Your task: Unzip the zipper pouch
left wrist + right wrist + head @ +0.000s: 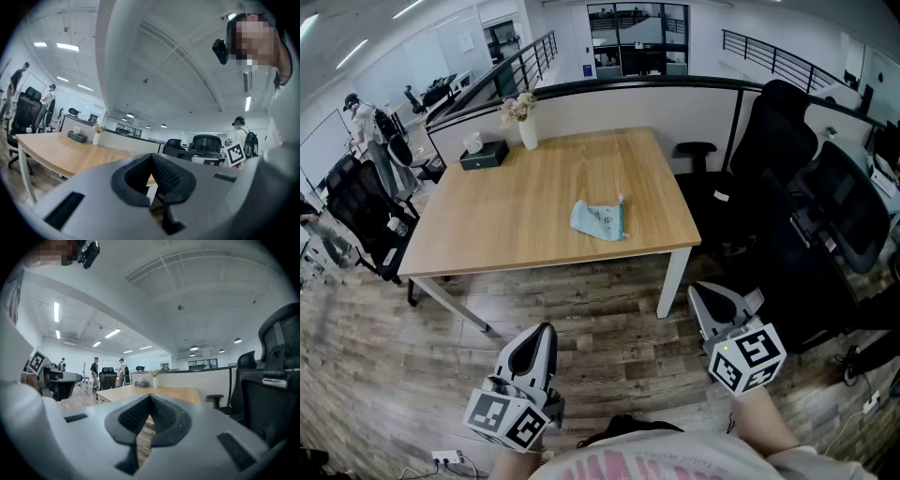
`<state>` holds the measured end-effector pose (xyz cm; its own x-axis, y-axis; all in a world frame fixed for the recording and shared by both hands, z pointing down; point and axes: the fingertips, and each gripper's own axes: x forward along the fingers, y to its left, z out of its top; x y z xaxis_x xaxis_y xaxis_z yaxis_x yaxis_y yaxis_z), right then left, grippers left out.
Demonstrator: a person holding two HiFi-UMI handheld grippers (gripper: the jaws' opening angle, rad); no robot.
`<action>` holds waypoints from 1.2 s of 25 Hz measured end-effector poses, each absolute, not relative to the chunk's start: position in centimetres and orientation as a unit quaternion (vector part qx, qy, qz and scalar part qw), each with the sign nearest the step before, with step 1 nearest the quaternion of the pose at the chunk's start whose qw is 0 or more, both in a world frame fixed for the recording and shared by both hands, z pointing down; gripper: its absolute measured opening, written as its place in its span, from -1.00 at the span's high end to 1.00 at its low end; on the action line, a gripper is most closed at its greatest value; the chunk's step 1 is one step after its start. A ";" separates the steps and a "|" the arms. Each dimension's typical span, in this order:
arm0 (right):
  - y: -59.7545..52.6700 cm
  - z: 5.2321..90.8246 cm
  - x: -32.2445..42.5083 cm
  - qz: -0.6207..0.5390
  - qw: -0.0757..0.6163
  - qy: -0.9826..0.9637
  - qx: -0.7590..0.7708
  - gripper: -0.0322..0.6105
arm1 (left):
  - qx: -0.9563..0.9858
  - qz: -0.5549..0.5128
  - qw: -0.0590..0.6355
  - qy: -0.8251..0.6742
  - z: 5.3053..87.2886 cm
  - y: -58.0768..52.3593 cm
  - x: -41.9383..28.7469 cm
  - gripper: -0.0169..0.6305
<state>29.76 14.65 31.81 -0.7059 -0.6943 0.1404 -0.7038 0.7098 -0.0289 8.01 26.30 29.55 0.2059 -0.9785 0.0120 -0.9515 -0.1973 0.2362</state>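
The light blue zipper pouch [600, 219] lies flat on the wooden table [516, 216], toward its front right corner; nothing touches it. The left gripper [541, 332] and the right gripper [700, 294] are low before the table, well apart from the pouch; the jaws of each are pressed together on nothing.
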 end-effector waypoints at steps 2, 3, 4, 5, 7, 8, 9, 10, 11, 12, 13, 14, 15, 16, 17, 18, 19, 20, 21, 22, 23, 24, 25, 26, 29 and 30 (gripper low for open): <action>14.4 32.3 29.8 0.042 0.064 -0.923 0.377 0.90 | 0.770 -0.071 0.097 -0.626 29.8 26.0 8.2 0.95; 14.3 32.6 29.8 0.044 0.066 -0.923 0.376 0.90 | 0.770 -0.071 0.098 -0.626 29.9 25.9 8.2 0.95; 14.2 32.8 29.8 0.045 0.067 -0.924 0.375 0.90 | 0.770 -0.070 0.098 -0.626 30.0 25.8 8.3 0.95; 14.1 33.1 29.8 0.045 0.069 -0.924 0.373 0.90 | 0.770 -0.069 0.098 -0.627 30.2 25.8 8.4 0.95; 13.8 33.7 29.8 0.047 0.073 -0.925 0.369 0.90 | 0.767 -0.069 0.101 -0.630 30.7 25.8 8.5 0.95; 13.8 34.1 29.7 0.049 0.076 -0.926 0.367 0.90 | 0.765 -0.070 0.104 -0.632 31.0 25.8 8.5 0.95; 13.7 34.5 29.7 0.052 0.080 -0.926 0.364 0.90 | 0.763 -0.070 0.107 -0.634 31.3 25.8 8.5 0.95; 13.7 34.9 29.7 0.055 0.083 -0.927 0.362 0.90 | 0.761 -0.071 0.111 -0.636 31.6 25.9 8.6 0.95; 13.6 35.4 29.6 0.059 0.086 -0.927 0.360 0.90 | 0.760 -0.071 0.114 -0.636 31.9 25.9 8.7 0.95; 13.5 35.8 29.5 0.063 0.088 -0.927 0.359 0.90 | 0.759 -0.072 0.117 -0.637 32.3 26.0 8.7 0.95; 13.4 36.3 29.4 0.070 0.091 -0.927 0.358 0.90 | 0.758 -0.072 0.120 -0.636 32.6 26.0 8.8 0.95; 13.3 36.7 29.3 0.078 0.093 -0.926 0.358 0.90 | 0.758 -0.073 0.124 -0.637 32.9 26.0 8.7 0.95; 13.1 37.2 29.2 0.086 0.094 -0.925 0.358 0.90 | 0.757 -0.074 0.128 -0.637 33.3 25.9 8.6 0.95; 12.9 37.7 29.0 0.095 0.096 -0.924 0.358 0.90 | 0.755 -0.075 0.132 -0.637 33.5 25.8 8.4 0.95; 12.7 38.1 28.7 0.104 0.098 -0.923 0.359 0.90 | 0.754 -0.077 0.135 -0.638 33.7 25.6 8.0 0.95; 12.4 38.6 28.3 0.112 0.101 -0.921 0.360 0.90 | 0.753 -0.079 0.137 -0.639 33.7 25.4 7.6 0.95; 12.1 39.0 27.9 0.120 0.104 -0.918 0.363 0.90 | 0.752 -0.080 0.138 -0.640 33.8 25.0 7.0 0.95; 11.6 39.5 27.4 0.129 0.108 -0.915 0.366 0.90 | 0.751 -0.081 0.139 -0.640 33.9 24.6 6.4 0.95; 11.2 40.1 26.8 0.139 0.112 -0.912 0.370 0.91 | 0.751 -0.082 0.141 -0.640 34.0 24.0 5.8 0.95; 10.6 40.7 26.2 0.150 0.116 -0.907 0.375 0.90 | 0.752 -0.082 0.143 -0.638 34.3 23.3 5.2 0.95; 10.0 41.4 25.5 0.161 0.119 -0.903 0.380 0.90 | 0.754 -0.080 0.146 -0.636 34.6 22.6 4.5 0.95; 9.3 42.0 24.8 0.172 0.122 -0.899 0.384 0.90 | 0.756 -0.079 0.149 -0.633 34.9 21.7 3.8 0.95; 8.6 42.5 24.0 0.182 0.123 -0.895 0.388 0.90 | 0.758 -0.076 0.152 -0.629 35.3 20.8 3.0 0.95; 7.9 42.9 23.1 0.191 0.124 -0.892 0.392 0.90 | 0.761 -0.073 0.155 -0.625 35.6 19.8 2.1 0.95; 5.8 42.7 20.1 0.206 0.115 -0.886 0.398 0.90 | 0.772 -0.065 0.154 -0.613 35.4 16.6 -0.9 0.95; 5.0 42.4 19.2 0.206 0.110 -0.886 0.401 0.90 | 0.776 -0.063 0.149 -0.610 35.2 15.6 -1.9 0.95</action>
